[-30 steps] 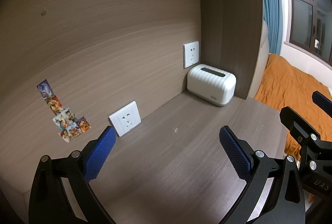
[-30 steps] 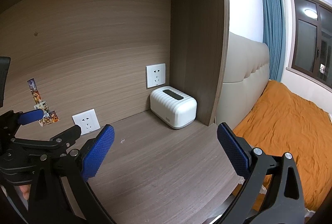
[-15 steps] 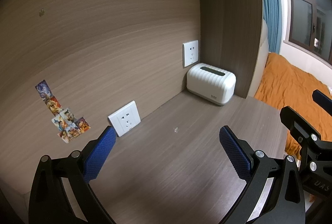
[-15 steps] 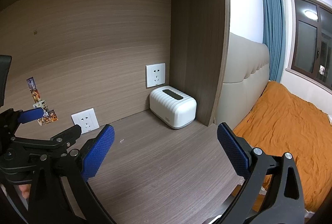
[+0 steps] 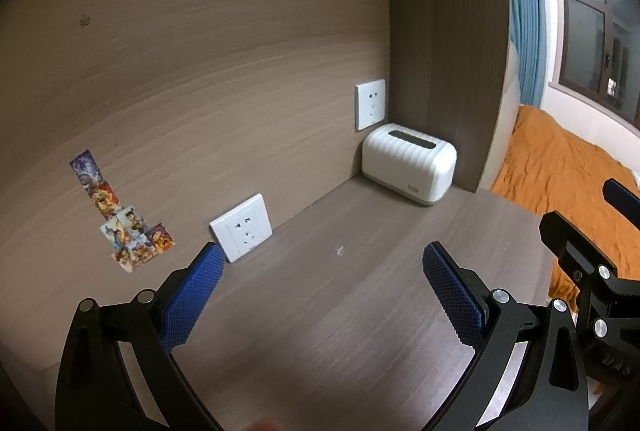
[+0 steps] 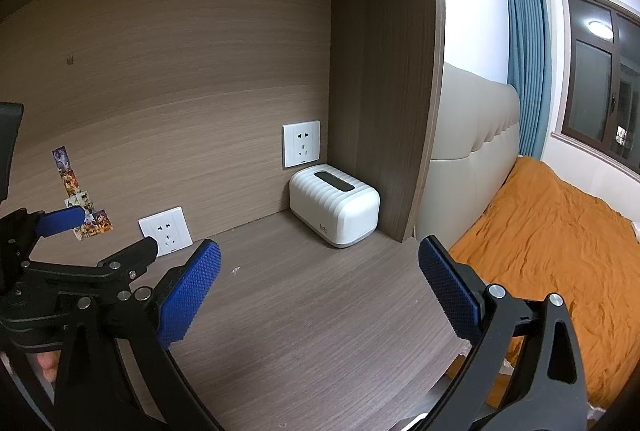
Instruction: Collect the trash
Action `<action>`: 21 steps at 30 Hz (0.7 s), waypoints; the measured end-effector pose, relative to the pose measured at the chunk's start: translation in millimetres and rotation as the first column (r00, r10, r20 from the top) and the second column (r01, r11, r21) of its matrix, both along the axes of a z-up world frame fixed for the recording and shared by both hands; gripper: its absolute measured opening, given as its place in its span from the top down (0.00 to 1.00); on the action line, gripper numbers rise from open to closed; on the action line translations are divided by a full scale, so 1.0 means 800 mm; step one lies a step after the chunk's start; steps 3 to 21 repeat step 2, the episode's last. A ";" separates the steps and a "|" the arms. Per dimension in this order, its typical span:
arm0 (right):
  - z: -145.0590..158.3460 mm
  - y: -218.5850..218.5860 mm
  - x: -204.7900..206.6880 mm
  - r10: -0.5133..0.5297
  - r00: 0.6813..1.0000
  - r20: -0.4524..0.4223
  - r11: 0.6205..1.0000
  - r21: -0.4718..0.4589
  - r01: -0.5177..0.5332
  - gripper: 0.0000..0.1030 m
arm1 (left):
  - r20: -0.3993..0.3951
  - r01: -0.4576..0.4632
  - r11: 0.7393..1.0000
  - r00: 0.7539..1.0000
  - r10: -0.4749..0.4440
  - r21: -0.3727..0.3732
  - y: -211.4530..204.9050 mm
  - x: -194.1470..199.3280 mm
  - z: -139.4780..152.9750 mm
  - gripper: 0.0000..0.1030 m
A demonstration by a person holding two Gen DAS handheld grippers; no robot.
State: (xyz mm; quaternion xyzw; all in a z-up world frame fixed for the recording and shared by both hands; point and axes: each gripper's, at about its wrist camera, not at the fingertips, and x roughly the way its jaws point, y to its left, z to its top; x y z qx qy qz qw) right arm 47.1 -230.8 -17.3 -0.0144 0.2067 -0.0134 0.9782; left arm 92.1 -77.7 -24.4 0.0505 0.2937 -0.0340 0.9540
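Note:
A tiny pale scrap of trash [image 5: 340,250] [image 6: 236,270] lies on the brown wooden shelf [image 5: 360,311] [image 6: 320,311] inside a wall niche. My left gripper [image 5: 320,283] hovers just in front of the scrap, open, with nothing between its blue pads. To its right, my right gripper [image 6: 319,281] is open and empty too, and the scrap lies a little left of its left pad. The left gripper's fingers [image 6: 64,221] show at the left edge of the right wrist view. The right gripper's fingers [image 5: 576,243] show at the right of the left wrist view.
A white ribbed tissue box [image 5: 409,164] [image 6: 334,205] stands in the niche's back right corner. Two white sockets [image 5: 241,227] [image 5: 371,104] and several picture stickers [image 5: 124,219] sit on the back panel. A bed with an orange cover [image 6: 552,251] lies right of the shelf.
Both views have shifted only slightly; the grippers stay open and nothing on the shelf has moved.

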 end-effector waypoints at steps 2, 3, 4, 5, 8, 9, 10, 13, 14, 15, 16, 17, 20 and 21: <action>-0.001 0.000 0.001 0.003 1.000 -0.004 1.000 0.002 -0.003 0.04 | 0.003 0.001 1.000 1.000 -0.001 0.007 -0.001 0.000 0.000 0.05; -0.001 0.000 0.001 0.003 1.000 -0.004 1.000 0.002 -0.003 0.04 | 0.003 0.001 1.000 1.000 -0.001 0.007 -0.001 0.000 0.000 0.05; -0.001 0.000 0.001 0.003 1.000 -0.004 1.000 0.002 -0.003 0.04 | 0.003 0.001 1.000 1.000 -0.001 0.007 -0.001 0.000 0.000 0.05; -0.001 0.000 0.001 0.003 1.000 -0.004 1.000 0.002 -0.003 0.04 | 0.003 0.001 1.000 1.000 -0.001 0.007 -0.001 0.000 0.000 0.05; -0.001 0.000 0.001 0.003 1.000 -0.004 1.000 0.002 -0.003 0.04 | 0.003 0.001 1.000 1.000 -0.001 0.007 -0.001 0.000 0.000 0.05; -0.001 0.000 0.001 0.003 1.000 -0.004 1.000 0.002 -0.003 0.04 | 0.003 0.001 1.000 1.000 -0.001 0.007 -0.001 0.000 0.000 0.05; -0.001 0.000 0.001 0.003 1.000 -0.004 1.000 0.002 -0.003 0.04 | 0.003 0.001 1.000 1.000 -0.001 0.007 -0.001 0.000 0.000 0.05; -0.001 0.000 0.001 0.003 1.000 -0.004 1.000 0.002 -0.003 0.04 | 0.003 0.001 1.000 1.000 -0.001 0.007 -0.001 0.000 0.000 0.05; -0.001 0.000 0.001 0.003 1.000 -0.004 1.000 0.002 -0.003 0.04 | 0.003 0.001 1.000 1.000 -0.001 0.007 -0.001 0.000 0.000 0.05; -0.001 0.000 0.001 0.003 1.000 -0.004 1.000 0.002 -0.003 0.04 | 0.003 0.001 1.000 1.000 -0.001 0.007 -0.001 0.000 0.000 0.05; -0.001 0.000 0.001 0.003 1.000 -0.004 1.000 0.002 -0.003 0.04 | 0.003 0.001 1.000 1.000 -0.001 0.007 -0.001 0.000 0.000 0.05; -0.001 0.000 0.001 0.003 1.000 -0.004 1.000 0.002 -0.003 0.04 | 0.003 0.001 1.000 1.000 -0.001 0.007 -0.001 0.000 0.000 0.05; -0.001 0.000 0.001 0.003 1.000 -0.004 1.000 0.002 -0.003 0.04 | 0.003 0.001 1.000 1.000 -0.001 0.007 -0.001 0.000 0.000 0.05; -0.001 0.000 0.001 0.003 1.000 -0.004 1.000 0.002 -0.003 0.04 | 0.003 0.001 1.000 1.000 -0.001 0.007 -0.001 0.000 0.000 0.05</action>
